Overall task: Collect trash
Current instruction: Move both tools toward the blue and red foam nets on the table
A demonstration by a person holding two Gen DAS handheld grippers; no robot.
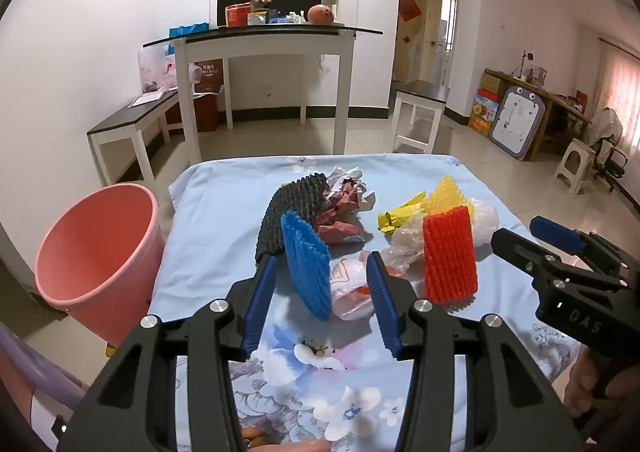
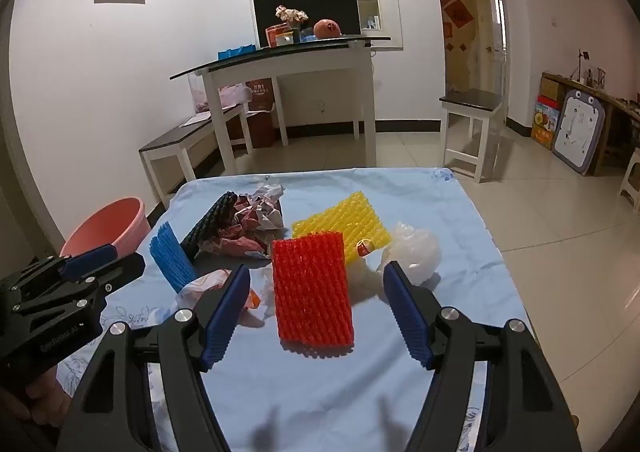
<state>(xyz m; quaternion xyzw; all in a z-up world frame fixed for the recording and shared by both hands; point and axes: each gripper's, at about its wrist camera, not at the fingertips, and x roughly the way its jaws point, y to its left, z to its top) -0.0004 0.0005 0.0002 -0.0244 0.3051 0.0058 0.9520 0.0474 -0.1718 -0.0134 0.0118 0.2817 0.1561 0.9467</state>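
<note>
Trash lies in a heap on the blue floral tablecloth point(image 1: 208, 236): a blue foam net point(image 1: 306, 268), a black foam net point(image 1: 292, 208), crumpled red and white paper point(image 1: 346, 200), a red foam net point(image 1: 450, 256), a yellow foam net point(image 2: 340, 220), a yellow wrapper point(image 1: 400, 214) and clear plastic bags point(image 2: 412, 252). My left gripper point(image 1: 322, 272) is open just before the blue foam net, which stands between its fingers. My right gripper point(image 2: 318, 282) is open around the near end of the red foam net point(image 2: 310, 288). A pink bucket point(image 1: 94, 248) stands on the floor left of the table.
A white table point(image 1: 264, 48) with a monitor and clutter stands behind, with a low bench point(image 1: 132, 120) to its left and a stool point(image 2: 470, 128) to the right. The tiled floor surrounds the table. A small crumpled plastic wrapper point(image 1: 350, 288) lies beside the blue net.
</note>
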